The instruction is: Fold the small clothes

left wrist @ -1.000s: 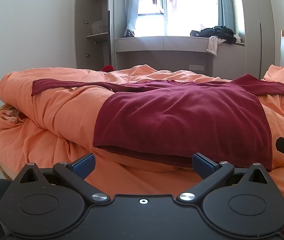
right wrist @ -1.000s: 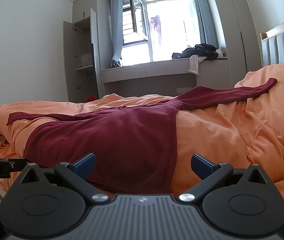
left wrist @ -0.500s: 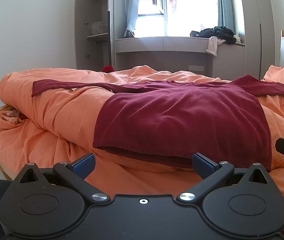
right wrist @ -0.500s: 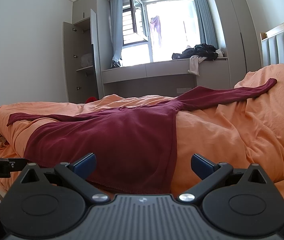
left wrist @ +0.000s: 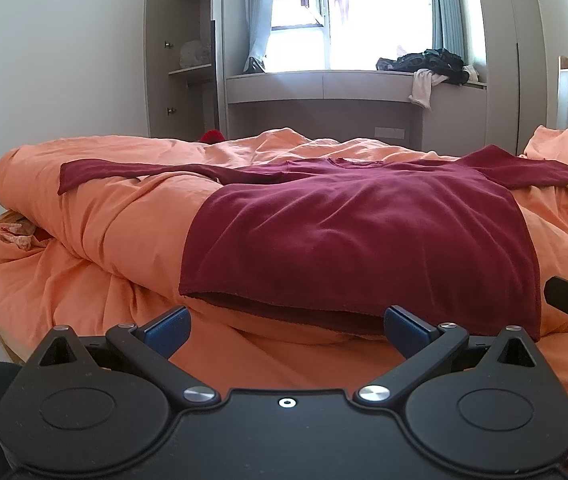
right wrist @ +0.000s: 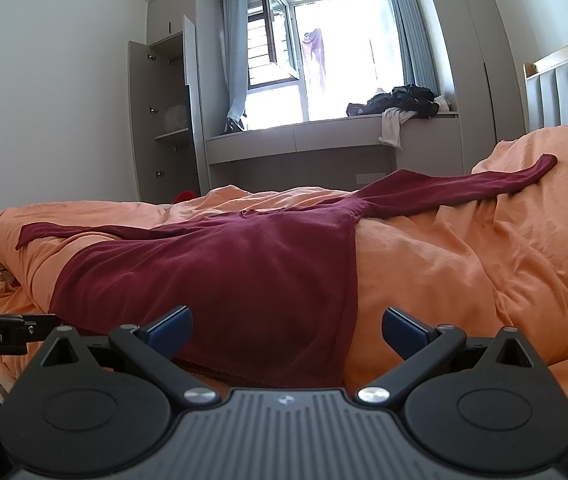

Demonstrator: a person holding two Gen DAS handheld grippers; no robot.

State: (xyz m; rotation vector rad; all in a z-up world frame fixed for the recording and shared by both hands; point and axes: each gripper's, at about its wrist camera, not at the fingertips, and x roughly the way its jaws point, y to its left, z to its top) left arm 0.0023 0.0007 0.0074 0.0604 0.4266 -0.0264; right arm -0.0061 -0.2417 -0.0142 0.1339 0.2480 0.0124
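Almost nothing has moved since the earlier frames — both views shift only a touch, and the dark red long-sleeved knit top lies as it lay.

Both tools hang short of the hem with their jaws spread wide and nothing between them: the left gripper faces the middle of the hem, the right gripper faces the hem's right corner at lower centre of its view.

Trouble, as I judge it, comes from the bedding. That rumpled orange cotton duvet is soft and humped, and the hem droops over its front edge, so a pinch could catch duvet along with the knit, or take only the top layer and let the body gape. The knit looks limp and a little stretchy; lifted from one corner it would sag and skew the fold.

As for its looks — the top lies front-up across the centre of both frames, neckline towards the window, one sleeve stretched to the left edge, the other reaching the upper right. Shallow wrinkles cross the body; no fold is made yet.
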